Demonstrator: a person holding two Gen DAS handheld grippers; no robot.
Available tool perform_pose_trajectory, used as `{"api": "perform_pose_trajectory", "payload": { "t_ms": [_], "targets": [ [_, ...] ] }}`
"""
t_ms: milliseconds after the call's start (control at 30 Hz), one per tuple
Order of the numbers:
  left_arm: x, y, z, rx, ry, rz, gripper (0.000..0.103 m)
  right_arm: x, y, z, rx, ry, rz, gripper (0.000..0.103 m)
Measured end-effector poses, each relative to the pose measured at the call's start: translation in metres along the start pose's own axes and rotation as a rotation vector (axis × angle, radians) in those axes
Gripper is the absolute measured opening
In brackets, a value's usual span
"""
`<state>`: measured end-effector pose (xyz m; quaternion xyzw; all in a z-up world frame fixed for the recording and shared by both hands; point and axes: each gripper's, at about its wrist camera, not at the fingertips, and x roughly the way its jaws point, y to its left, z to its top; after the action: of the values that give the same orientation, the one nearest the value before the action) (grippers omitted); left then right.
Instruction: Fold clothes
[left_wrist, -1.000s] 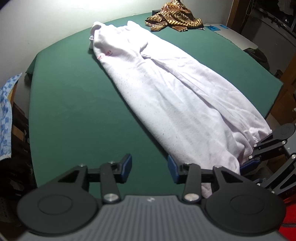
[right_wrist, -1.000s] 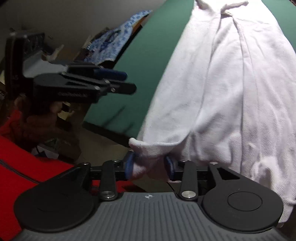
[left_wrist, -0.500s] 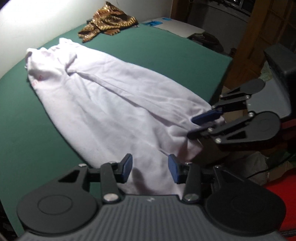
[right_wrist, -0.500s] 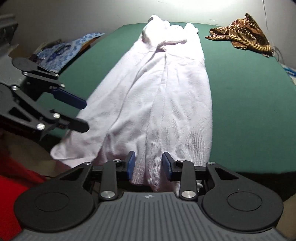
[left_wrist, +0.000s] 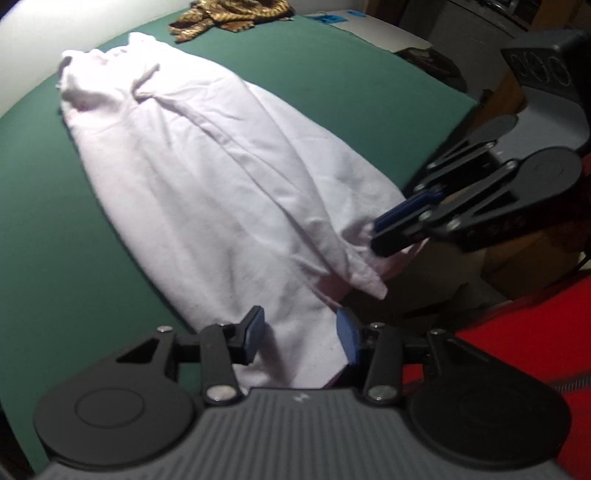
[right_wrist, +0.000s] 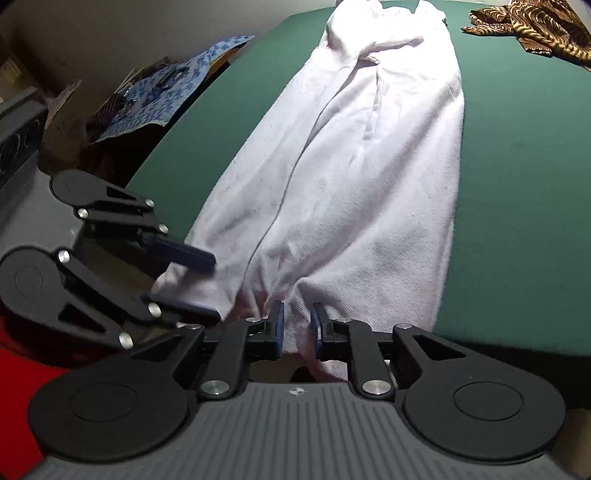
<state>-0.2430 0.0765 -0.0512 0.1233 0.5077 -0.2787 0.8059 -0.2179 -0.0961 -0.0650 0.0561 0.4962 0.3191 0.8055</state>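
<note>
A long white garment (left_wrist: 221, 177) lies lengthwise on the green table (left_wrist: 332, 74), its near hem hanging at the table's edge. My left gripper (left_wrist: 300, 325) sits at the hem's left corner, jaws apart, with cloth lying loose between them. In the right wrist view it (right_wrist: 207, 286) straddles that same corner. My right gripper (right_wrist: 297, 323) is closing on a bunched fold of the hem of the garment (right_wrist: 369, 166), and the cloth fills the narrow gap between its pads. From the left wrist view the right gripper (left_wrist: 376, 236) pinches the hem's right corner.
A brown and gold patterned cloth (left_wrist: 229, 14) lies at the far end of the table (right_wrist: 517, 184), also seen as a crumpled cloth (right_wrist: 535, 26). A blue patterned fabric (right_wrist: 177, 81) lies off the table's left side. A red sleeve (left_wrist: 517, 332) shows below the grippers.
My left gripper moved from beside the garment to over its hem corner. My right gripper narrowed onto the hem and came up level with the table, so the whole garment shows.
</note>
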Motion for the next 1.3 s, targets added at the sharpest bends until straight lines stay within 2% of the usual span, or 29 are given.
{"api": "perform_pose_trajectory", "payload": {
  "t_ms": [67,133,167,233,300,533,567,600,633,667,700,833,933,967,1000,1067,1100,1133,1200,1267,1300],
  "targets": [
    [-0.014,0.007,-0.011,-0.058,-0.01,0.065,0.052,-0.022,-0.021,-0.004,0.054,-0.047,0.028,0.021],
    [-0.022,0.016,-0.022,-0.121,-0.007,0.124,0.053,-0.036,-0.041,-0.008,0.093,-0.07,-0.004,0.035],
    [-0.022,0.022,-0.026,-0.158,0.001,0.134,0.053,-0.038,-0.049,-0.01,0.102,-0.066,-0.014,0.037],
    [-0.017,0.03,-0.033,-0.238,0.007,0.134,0.052,-0.031,-0.062,-0.013,0.113,-0.026,-0.008,0.037],
    [-0.012,0.034,-0.038,-0.31,0.006,0.128,0.049,-0.02,-0.069,-0.014,0.136,0.01,0.035,0.037],
    [0.008,0.025,-0.042,-0.468,-0.029,0.105,0.045,0.0,-0.074,-0.01,0.129,0.072,0.13,0.038],
    [0.01,0.023,-0.04,-0.475,-0.033,0.114,0.033,0.001,-0.073,-0.009,0.119,0.074,0.138,0.037],
    [0.013,0.021,-0.038,-0.478,-0.026,0.118,0.012,0.001,-0.071,-0.009,0.106,0.075,0.139,0.031],
    [0.016,0.018,-0.037,-0.476,-0.018,0.121,0.003,0.0,-0.071,-0.009,0.094,0.075,0.138,0.014],
    [0.016,0.014,-0.036,-0.459,-0.013,0.12,0.003,-0.001,-0.071,-0.009,0.094,0.08,0.136,0.009],
    [0.012,0.007,-0.036,-0.429,-0.014,0.12,0.002,-0.003,-0.073,-0.009,0.103,0.087,0.138,0.008],
    [-0.004,-0.021,-0.039,-0.293,-0.008,0.094,0.002,-0.017,-0.078,-0.012,0.084,0.115,0.146,0.008],
    [0.001,-0.026,-0.046,-0.225,0.06,0.108,0.005,-0.018,-0.078,-0.013,0.053,0.112,0.112,0.012],
    [0.005,-0.023,-0.049,-0.226,0.086,0.12,0.009,-0.014,-0.078,-0.013,0.054,0.127,0.082,0.014],
    [0.006,-0.017,-0.053,-0.233,0.105,0.142,0.008,-0.01,-0.078,-0.013,0.054,0.148,0.053,0.017],
    [-0.004,-0.004,-0.059,-0.254,0.089,0.192,0.008,-0.012,-0.077,-0.015,0.049,0.145,0.057,0.02],
    [-0.011,0.001,-0.058,-0.264,0.063,0.211,0.009,-0.014,-0.077,-0.015,0.056,0.126,0.07,0.027],
    [-0.016,0.007,-0.056,-0.275,0.035,0.221,0.011,-0.017,-0.078,-0.015,0.062,0.107,0.084,0.039],
    [-0.016,0.016,-0.046,-0.295,0.0,0.215,0.038,-0.022,-0.079,-0.015,0.076,0.069,0.11,0.046],
    [-0.009,0.019,-0.035,-0.304,-0.012,0.194,0.035,-0.016,-0.077,-0.012,0.089,0.059,0.101,0.045],
    [-0.003,0.019,-0.03,-0.307,-0.007,0.181,0.03,-0.012,-0.075,-0.011,0.096,0.057,0.091,0.043]
  ]
}}
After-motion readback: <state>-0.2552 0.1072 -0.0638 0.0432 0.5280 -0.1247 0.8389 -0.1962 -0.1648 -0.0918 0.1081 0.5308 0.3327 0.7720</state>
